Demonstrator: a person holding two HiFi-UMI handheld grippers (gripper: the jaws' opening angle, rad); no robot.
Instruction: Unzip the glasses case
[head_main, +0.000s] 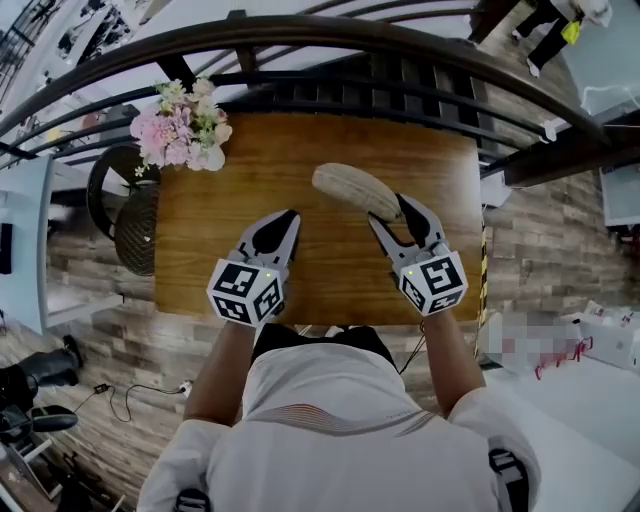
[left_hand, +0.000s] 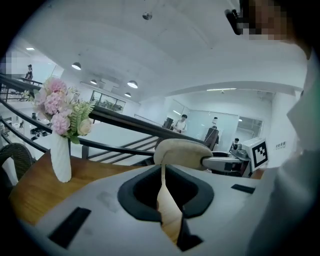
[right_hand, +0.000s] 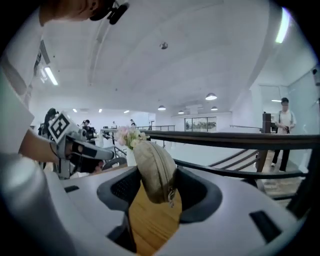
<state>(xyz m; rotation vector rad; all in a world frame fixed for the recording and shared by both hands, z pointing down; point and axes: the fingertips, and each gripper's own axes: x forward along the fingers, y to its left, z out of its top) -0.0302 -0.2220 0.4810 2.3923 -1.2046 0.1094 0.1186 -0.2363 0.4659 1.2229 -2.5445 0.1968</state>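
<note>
Right gripper (head_main: 388, 208) pinches one end of the glasses case (head_main: 350, 188), which sticks out toward 10 o'clock above the wooden table (head_main: 220, 250), its zipper pull (right_hand: 171, 192) dangling close by the jaws. At about 8 o'clock from the case, the left gripper (head_main: 290, 213) has its jaws pressed together on nothing. Since the case is held at one end only, a tug on the pull would likely swing it or slide it out of the grip, and a pull that small and that near the right jaws invites a missed pinch or a knock between grippers.
</note>
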